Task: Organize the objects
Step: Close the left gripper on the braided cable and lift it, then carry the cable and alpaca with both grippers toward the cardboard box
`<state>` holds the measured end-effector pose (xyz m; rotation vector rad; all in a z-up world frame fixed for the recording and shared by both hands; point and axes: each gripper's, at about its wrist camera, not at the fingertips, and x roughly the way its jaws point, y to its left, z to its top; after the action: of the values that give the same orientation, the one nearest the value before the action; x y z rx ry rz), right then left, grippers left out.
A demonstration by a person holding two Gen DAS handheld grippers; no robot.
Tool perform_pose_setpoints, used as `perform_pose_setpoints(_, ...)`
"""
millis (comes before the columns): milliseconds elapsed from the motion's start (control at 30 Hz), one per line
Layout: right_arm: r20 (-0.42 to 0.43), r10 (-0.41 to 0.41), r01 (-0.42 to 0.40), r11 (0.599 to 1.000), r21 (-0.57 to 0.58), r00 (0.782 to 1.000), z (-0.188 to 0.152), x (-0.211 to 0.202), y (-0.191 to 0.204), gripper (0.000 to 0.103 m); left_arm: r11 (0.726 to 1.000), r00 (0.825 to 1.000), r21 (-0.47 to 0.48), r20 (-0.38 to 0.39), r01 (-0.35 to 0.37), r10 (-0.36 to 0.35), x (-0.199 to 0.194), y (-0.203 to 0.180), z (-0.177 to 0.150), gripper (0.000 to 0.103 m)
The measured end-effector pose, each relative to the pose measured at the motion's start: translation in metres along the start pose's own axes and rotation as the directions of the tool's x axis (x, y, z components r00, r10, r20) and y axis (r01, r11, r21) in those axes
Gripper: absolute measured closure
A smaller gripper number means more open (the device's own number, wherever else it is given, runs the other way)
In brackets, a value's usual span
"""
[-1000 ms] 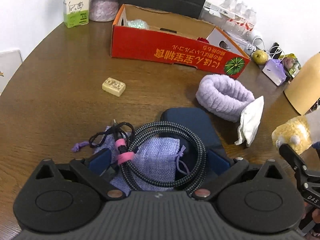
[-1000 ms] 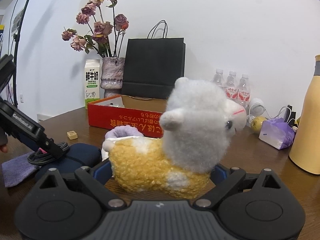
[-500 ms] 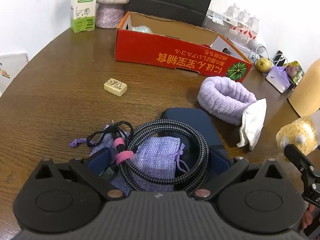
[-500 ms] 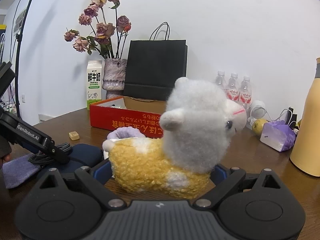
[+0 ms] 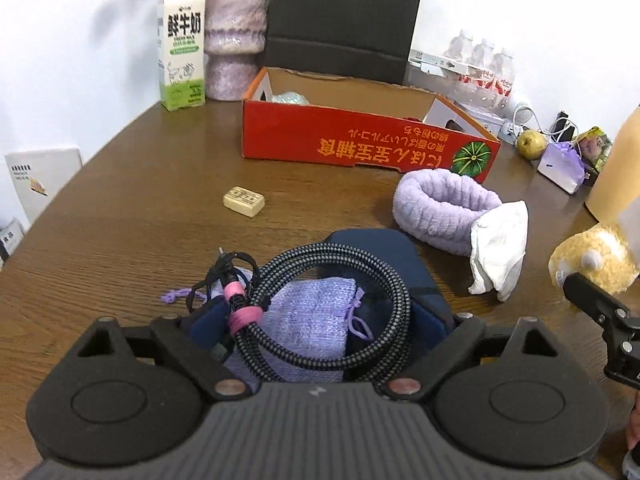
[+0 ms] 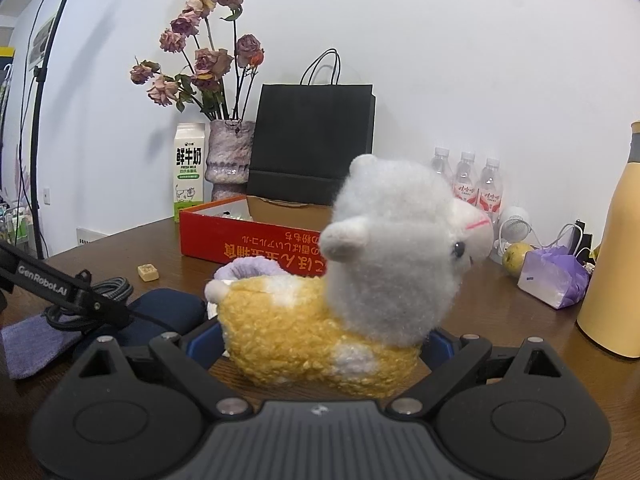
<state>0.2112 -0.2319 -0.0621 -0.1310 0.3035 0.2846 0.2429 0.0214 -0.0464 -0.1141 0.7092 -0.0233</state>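
A coiled grey braided cable (image 5: 320, 250) with a pink tie lies on a lilac drawstring pouch (image 5: 308, 320), partly over a dark blue case (image 5: 372, 244). My left gripper (image 5: 316, 312) straddles the coil, one blue pad on each side. Its jaws are closing, and I see no firm squeeze on the cable. My right gripper (image 6: 320, 340) is shut on a yellow-and-white plush alpaca (image 6: 304, 320), held low over the table at the right. The open red cardboard box (image 5: 360, 144) stands behind, with a few items inside.
On the brown table (image 5: 120, 220) lie a beige block (image 5: 244, 201), a lilac headband (image 5: 440, 204) and a white cloth (image 5: 500, 248). Milk carton (image 5: 182, 48), vase (image 5: 234, 40) and black bag (image 5: 344, 12) line the back. A tall yellow bottle (image 6: 616, 260) stands right.
The left wrist view has tilted upward, showing more of the wall, carton and box. The left pads have come slightly closer to the cable. The right gripper and plush have kept still.
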Motion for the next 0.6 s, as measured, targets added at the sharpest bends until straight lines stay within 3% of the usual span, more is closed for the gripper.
perform_pose_setpoints(600, 0.037, 0.016, -0.016, 1.0, 0.012, 0.999, 0.009, -0.006, 0.004, 0.007, 0.997, 0.982, 0.033, 0.178, -0.071, 0.064, -0.038, -0.014, 0.006, 0.009)
